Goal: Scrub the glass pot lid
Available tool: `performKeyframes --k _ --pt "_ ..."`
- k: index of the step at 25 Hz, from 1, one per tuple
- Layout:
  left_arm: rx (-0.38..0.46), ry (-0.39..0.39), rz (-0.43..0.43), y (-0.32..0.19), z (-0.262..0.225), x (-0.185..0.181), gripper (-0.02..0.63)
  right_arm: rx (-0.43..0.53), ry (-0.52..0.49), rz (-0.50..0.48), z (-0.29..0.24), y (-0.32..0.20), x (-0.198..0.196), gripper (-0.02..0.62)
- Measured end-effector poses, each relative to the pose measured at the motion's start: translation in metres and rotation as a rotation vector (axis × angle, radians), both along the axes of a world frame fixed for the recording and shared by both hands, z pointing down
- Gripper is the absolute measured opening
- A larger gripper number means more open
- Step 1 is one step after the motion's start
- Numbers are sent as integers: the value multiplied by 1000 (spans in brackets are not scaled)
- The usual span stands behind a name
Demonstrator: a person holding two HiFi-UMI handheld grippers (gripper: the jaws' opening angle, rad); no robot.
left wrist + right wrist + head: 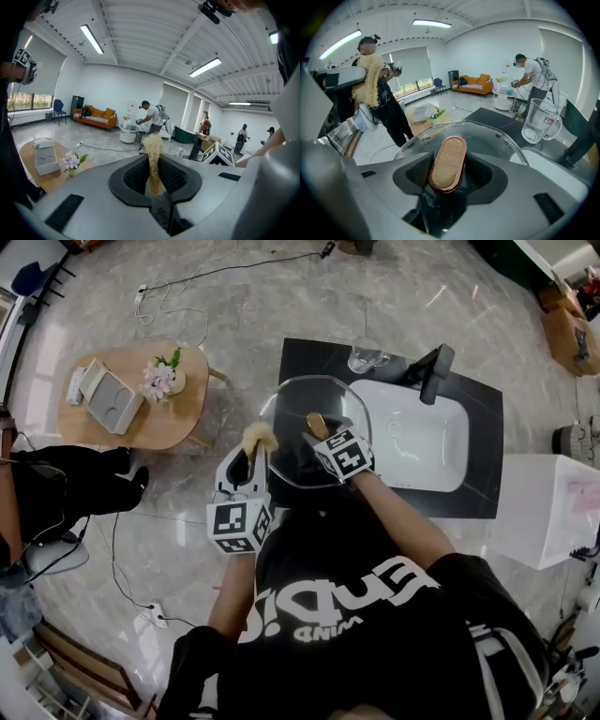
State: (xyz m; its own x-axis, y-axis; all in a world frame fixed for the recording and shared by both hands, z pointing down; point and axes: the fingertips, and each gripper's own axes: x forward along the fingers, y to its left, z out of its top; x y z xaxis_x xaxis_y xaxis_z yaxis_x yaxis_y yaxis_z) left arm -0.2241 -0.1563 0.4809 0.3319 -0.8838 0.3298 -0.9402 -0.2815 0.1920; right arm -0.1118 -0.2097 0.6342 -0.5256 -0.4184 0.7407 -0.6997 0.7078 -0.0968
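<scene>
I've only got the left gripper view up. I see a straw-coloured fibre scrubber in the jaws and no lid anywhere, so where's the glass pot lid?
Observer: The right gripper holds the clear glass pot lid, shut on its oval copper-rimmed handle.
Operator: Is my scrubber on the glass?
Observer: It looks not. In the right gripper view the straw-coloured fibre scrubber stands off to the lid's left, clear of its rim.
Operator: What's under the lid?
Observer: From the head view, the left end of the black counter, at the white sink's left edge.
</scene>
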Motion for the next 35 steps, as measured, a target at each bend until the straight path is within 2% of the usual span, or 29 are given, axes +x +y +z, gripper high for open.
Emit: performKeyframes --k 3,11,24,29,35 --pt "-8 3 3 0 3 2 55 5 1 -40 -1 2 0 192" --pt "-17 2 8 0 6 5 55 23 20 5 -1 -1 -1 190" --pt "-12 5 -26 4 5 -4 55 7 83 -30 0 0 0 173" --pt "-4 3 -41 3 -1 -10 55 1 52 -14 -11 5 10 173" --pt "37 20 -58 3 -27 -12 55 81 4 -23 -57 15 23 173"
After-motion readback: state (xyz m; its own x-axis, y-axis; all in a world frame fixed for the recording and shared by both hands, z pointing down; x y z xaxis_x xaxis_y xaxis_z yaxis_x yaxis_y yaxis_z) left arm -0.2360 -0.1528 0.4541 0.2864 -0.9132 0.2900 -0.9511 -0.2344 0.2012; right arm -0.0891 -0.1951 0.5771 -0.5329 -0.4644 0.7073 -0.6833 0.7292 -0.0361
